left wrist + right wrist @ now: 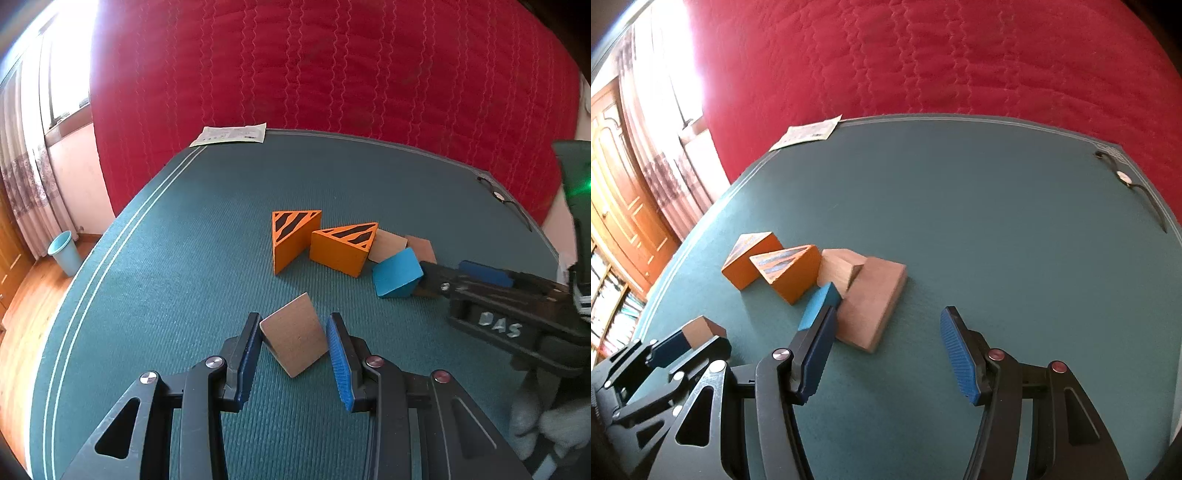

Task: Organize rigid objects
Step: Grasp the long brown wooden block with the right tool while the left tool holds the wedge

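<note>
Blocks lie mid-frame on the green table (pixel 166 229): two orange striped wedges (pixel 291 236) (pixel 341 247), one blue wedge (pixel 395 273), one plain wooden wedge (pixel 840 271), one flat wooden slab (pixel 873 306). Left tongs (pixel 293 345) pinch another plain wooden block (pixel 295 334) at bottom centre. Right tongs (pixel 886 345) stand spread, holding nothing.

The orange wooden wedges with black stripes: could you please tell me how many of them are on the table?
2. One orange striped wooden wedge stands on end at the left; the other lies immediately right of it, beside the plain blocks. None appears hidden.
</note>
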{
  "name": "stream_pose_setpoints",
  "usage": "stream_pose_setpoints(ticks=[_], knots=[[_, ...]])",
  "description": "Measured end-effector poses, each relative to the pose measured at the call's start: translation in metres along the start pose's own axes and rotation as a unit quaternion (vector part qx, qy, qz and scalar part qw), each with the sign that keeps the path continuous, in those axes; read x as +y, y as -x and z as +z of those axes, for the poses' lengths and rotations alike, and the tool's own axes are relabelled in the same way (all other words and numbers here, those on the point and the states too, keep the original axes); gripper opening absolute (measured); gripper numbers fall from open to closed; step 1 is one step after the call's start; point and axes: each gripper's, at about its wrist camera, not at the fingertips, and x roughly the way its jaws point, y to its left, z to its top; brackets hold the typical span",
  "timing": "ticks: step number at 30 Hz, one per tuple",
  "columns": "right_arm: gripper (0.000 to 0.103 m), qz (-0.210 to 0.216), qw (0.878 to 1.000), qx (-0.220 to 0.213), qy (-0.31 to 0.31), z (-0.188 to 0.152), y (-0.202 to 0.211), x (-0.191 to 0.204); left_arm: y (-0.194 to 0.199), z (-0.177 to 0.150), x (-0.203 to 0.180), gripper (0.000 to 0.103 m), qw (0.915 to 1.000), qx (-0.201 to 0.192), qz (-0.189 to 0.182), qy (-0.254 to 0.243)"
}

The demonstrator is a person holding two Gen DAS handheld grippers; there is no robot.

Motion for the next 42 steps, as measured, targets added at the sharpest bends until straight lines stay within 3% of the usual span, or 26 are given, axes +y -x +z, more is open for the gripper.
stream_pose_setpoints(ticks=[21,29,32,42], knots=[[0.06,-0.027,0.999,-0.012,0.025,-0.001,-0.005,0.005,-0.003,-0.001,0.004,0.038,0.9999,0.009,-0.006,0.006],[0.046,-0.023,0.999,0.001,0.036,0.004,-0.014,0.01,-0.003,0.0,0.004,0.038,0.9999,0.008,-0.008,0.007],[0.03,-0.027,0.999,-0.001,0.027,0.004,-0.013,0.005,-0.002,0.0,0.004,0.038,0.9999,0.006,-0.013,0.008],[0.029,-0.013,1.0,-0.01,0.0,-0.016,0.009,-0.012,0.002,0.0,0.003,0.038,0.9994,-0.001,-0.033,0.009]])
